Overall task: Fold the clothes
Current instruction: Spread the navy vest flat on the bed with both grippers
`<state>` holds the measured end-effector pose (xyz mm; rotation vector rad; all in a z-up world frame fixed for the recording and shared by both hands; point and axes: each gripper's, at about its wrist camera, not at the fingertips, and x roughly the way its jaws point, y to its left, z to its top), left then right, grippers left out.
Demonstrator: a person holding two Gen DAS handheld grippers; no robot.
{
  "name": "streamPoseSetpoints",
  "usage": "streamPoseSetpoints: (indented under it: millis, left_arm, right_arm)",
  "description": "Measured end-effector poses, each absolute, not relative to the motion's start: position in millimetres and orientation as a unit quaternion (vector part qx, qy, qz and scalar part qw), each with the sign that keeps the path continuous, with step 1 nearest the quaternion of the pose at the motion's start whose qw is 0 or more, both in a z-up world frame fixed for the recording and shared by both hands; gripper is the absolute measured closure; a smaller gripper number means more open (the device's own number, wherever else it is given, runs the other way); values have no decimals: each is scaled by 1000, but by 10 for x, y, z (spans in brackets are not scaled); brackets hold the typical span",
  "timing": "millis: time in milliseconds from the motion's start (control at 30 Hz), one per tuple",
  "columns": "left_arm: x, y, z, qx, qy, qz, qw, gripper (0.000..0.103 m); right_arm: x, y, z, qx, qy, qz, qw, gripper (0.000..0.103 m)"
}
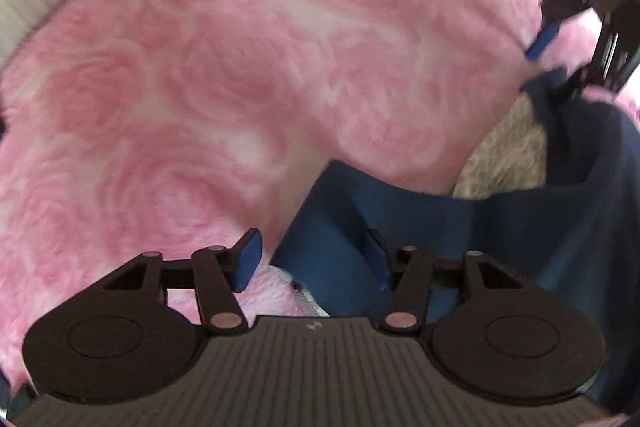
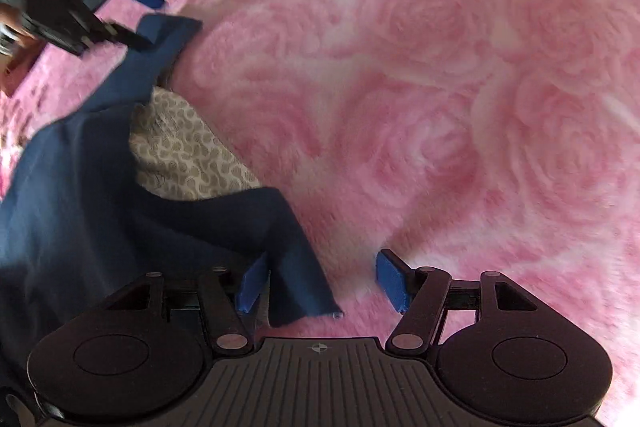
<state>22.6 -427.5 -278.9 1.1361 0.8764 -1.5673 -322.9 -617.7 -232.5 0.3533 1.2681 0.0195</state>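
Navy garment [image 2: 80,207] half hides patterned beige cloth [image 2: 180,155]; edges blurred.

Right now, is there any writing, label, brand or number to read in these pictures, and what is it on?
None can be read.
The navy garment shows no tag or print.
The pink rose-patterned blanket and the beige patterned fabric carry only patterns.
The left gripper and the right gripper each bear one small mark on the body, a symbol rather than letters, blurred in the left view.
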Motion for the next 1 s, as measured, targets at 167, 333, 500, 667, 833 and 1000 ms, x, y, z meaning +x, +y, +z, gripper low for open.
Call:
streamPoseSetpoints:
  millis: [167,333,500,667,833,1000]
  left_arm:
    - [138,-4128,-2622,471,348,-659,472,97]
    - [172,-3938,-1755,443,252,-672,537,97]
    - [295,-4205,-1051,409,189,-687,570,97]
    - [497,-4779,-916,389,167,-664,616,95]
    - [664,-5170,-1327,399,205,-597,665,69]
    - [722,-4787,-1689,388,276,-572,668,54]
  right_arm:
    - [-3300,-6164,-2160,189,597,15,780,100]
    - [-3324,-6063,-1402,99,569,-49,815,101]
    - [-3103,-6288,-475,2,491,-116,863,101]
    - [-2698,-6606,-149,-84,441,-169,878,100]
    - [-2338,-6901,-576,-154,434,-224,859,85]
    - [-2516,-6889,-898,-61,454,-209,864,62]
